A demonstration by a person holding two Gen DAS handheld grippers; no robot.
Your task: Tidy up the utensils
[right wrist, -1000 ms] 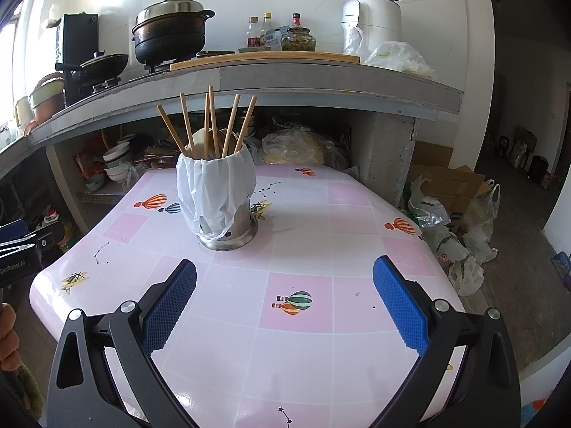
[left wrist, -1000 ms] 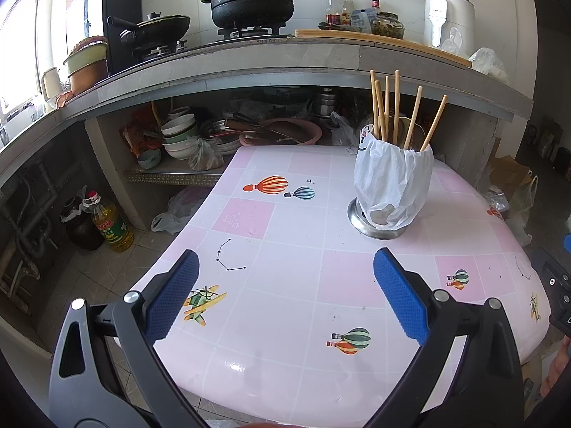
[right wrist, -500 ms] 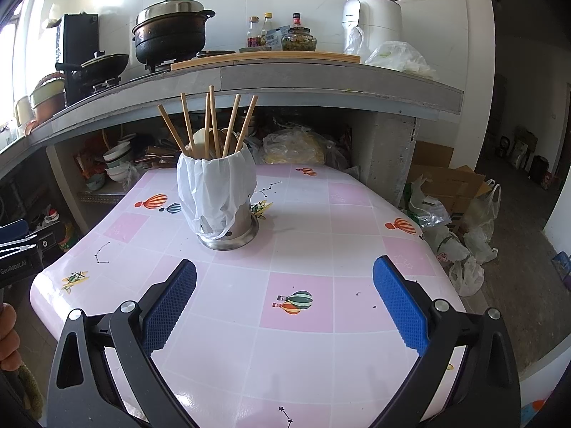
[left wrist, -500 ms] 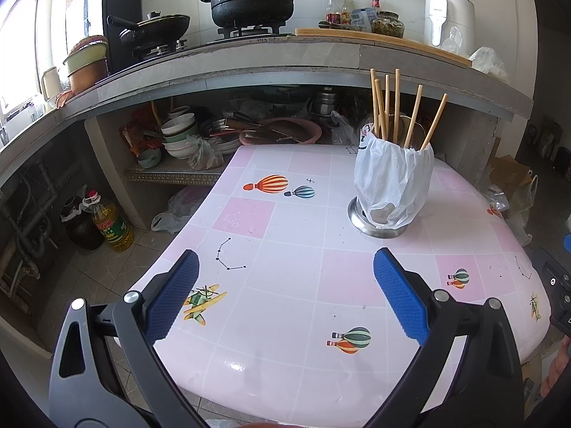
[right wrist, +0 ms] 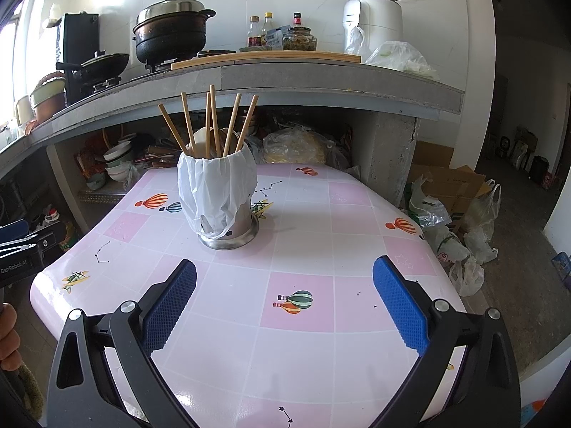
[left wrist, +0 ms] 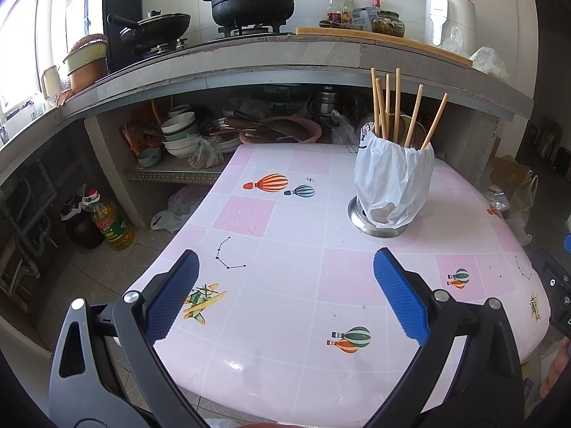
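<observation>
**Both tongs wide apart and empty over the pink surface, chopsticks standing in the holder**

In the left wrist view the left tongs [left wrist: 285, 296] fill the bottom of the frame, the two blue pads [left wrist: 399, 299] set far apart with nothing between them. They hang above the near edge of the surface [left wrist: 285, 249], a rounded top covered in pink and white squares with balloon and aeroplane prints. To the right of centre stands the utensil holder [left wrist: 392, 185], a metal cup on a round steel base, wrapped in a white plastic bag. Six wooden chopsticks [left wrist: 396, 103] rise out of it, fanned slightly, the rightmost leaning towards the right edge. At the far right edge of this frame a dark part of the right tongs shows beside the surface.

In the right wrist view the right tongs [right wrist: 283, 296] sit likewise at the bottom of the frame, fingers spread wide and holding nothing. The utensil holder [right wrist: 219, 196] stands left of centre, well beyond the fingertips, with the chopsticks [right wrist: 214, 121] upright in it and a pale spoon-like shape among them. At the left edge a hand [right wrist: 9, 335] grips the black body of the left tongs.

Behind, in the upper part of both frames, a grey concrete counter [right wrist: 321, 75] carries a black pot [right wrist: 171, 35], bottles and a white appliance [right wrist: 371, 14].
</observation>
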